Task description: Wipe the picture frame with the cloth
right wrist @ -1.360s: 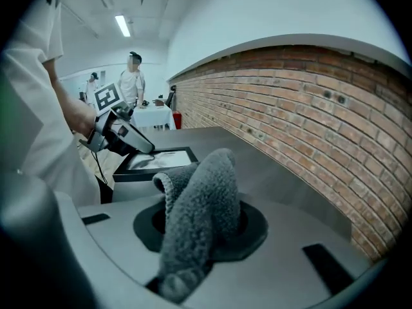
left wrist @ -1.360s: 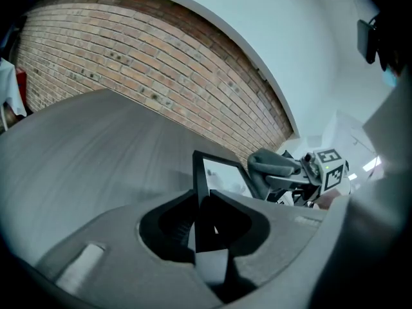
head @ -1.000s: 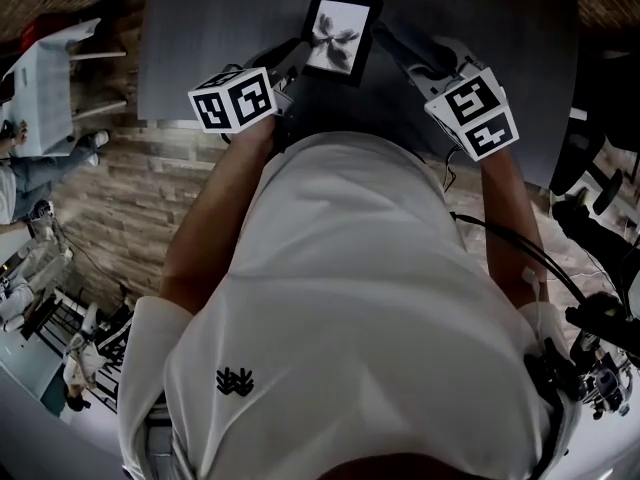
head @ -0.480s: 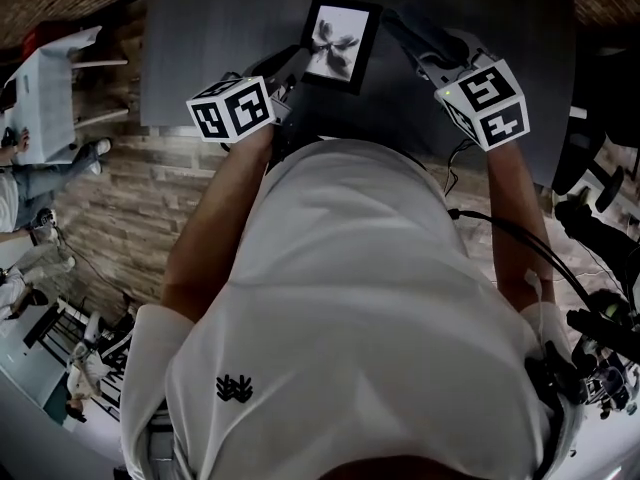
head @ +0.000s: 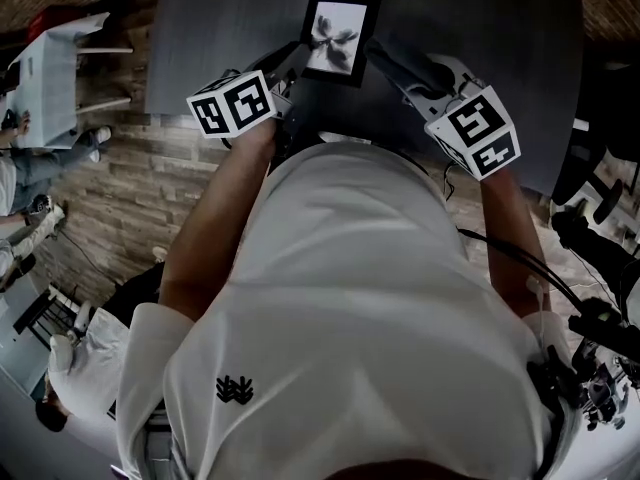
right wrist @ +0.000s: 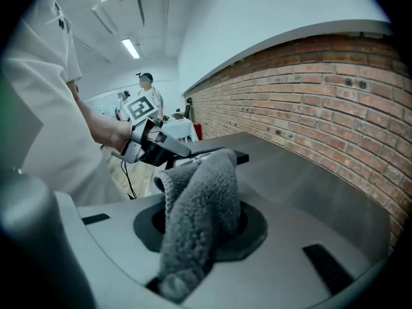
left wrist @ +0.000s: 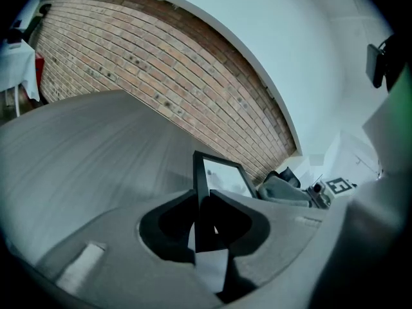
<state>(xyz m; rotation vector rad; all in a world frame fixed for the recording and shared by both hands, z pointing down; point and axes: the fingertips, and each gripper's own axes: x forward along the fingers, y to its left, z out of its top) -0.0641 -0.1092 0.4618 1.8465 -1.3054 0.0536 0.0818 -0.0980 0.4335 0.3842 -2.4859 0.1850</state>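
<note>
Both forearms reach forward from the white T-shirt (head: 350,298) over the near edge of the dark grey wood-grain tabletop (head: 480,28), elbows bent and splayed outward. Both tools point forward and somewhat down.

Left gripper (head: 291,65) (left wrist: 207,201): left forearm (head: 215,218) angled in towards centre, marker cube up and tipped to the left. Jaws partly closed, clamped on the lower-left edge of the black-rimmed rectangular picture frame (head: 338,36) (left wrist: 221,174). Its own view shows the dark frame edge running straight up between the two pads. The frame stands propped up over the table, print face towards the person, just beyond the chest, between the two tools.

Right gripper (head: 388,58) (right wrist: 199,217): right forearm (head: 505,218) comes in from the right, tool angled in towards the frame's lower-right corner. Jaws are closed on a fluffy grey terry cloth (right wrist: 196,201), bunched up and sticking out past the tips. The cloth end sits right at the frame's right edge (right wrist: 241,156); I can't tell whether it touches.

A red-brick wall (left wrist: 161,69) runs behind the table.
</note>
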